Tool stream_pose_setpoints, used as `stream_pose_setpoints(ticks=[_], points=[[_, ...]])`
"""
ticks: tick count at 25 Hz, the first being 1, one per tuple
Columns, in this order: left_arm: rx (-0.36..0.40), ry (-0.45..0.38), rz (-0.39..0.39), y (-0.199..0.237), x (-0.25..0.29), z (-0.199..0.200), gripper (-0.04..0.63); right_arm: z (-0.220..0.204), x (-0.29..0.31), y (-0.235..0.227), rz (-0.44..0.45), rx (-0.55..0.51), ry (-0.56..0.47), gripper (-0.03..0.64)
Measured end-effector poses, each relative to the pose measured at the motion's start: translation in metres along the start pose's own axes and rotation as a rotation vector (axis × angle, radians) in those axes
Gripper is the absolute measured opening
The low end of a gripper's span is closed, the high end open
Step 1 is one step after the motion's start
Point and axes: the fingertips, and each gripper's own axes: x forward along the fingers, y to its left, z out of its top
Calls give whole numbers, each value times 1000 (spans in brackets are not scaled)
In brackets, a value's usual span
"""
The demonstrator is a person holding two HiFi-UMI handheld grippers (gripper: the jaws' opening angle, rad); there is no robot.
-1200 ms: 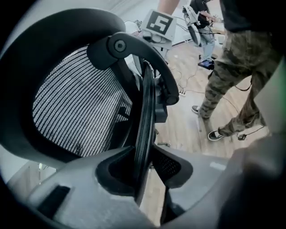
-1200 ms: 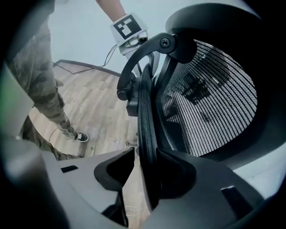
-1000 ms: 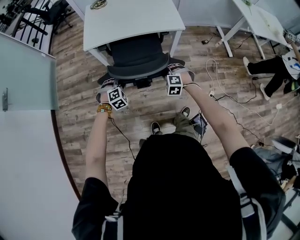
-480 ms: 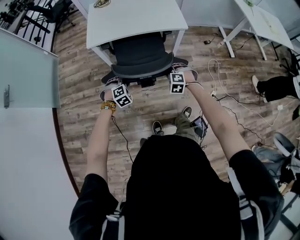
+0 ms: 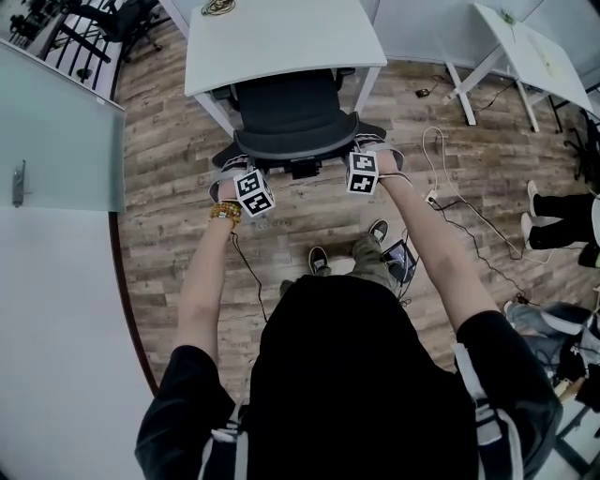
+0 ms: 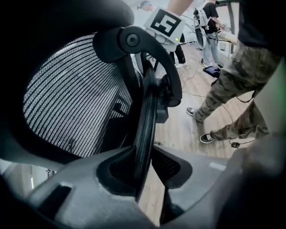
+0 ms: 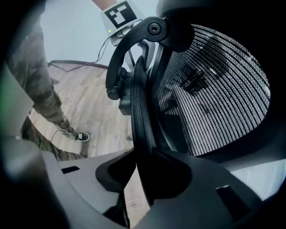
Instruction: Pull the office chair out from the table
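Change: almost nothing since a second ago; office chair (image 5: pixel 295 117) still tucked under the surface (image 5: pixel 281 37) at 12 o'clock, pull seemingly not yet begun.
Left gripper (image 6: pixel 140 154): fingers (image 6: pixel 178 167) clamped on the backrest rim.
Right gripper (image 7: pixel 143 156): same hold, opposite rim.
Room: bare floor (image 5: pixel 281 225) toward 6 o'clock, ending at own feet (image 5: pixel 319 258); cable (image 5: pixel 459 211) at 4 o'clock, a possible snag for the wheels.

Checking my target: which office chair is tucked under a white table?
The mesh-backed chair straight ahead, under the white table; the other chair stands far left, away from it.
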Motion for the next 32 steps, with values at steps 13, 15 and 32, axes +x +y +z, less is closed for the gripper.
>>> stream_pose_setpoints(ticks=[13,15,32], points=[[-2,-14,6,-20,-10,1,125,2,-9,17,-3,-6,-2,100],[-5,-13,6,-25,-13,-2,126,5,-10,24,-3,-2,-1,100],[5,-11,10,-41,-19,1,130,1,-18,43,3,36,27,100]])
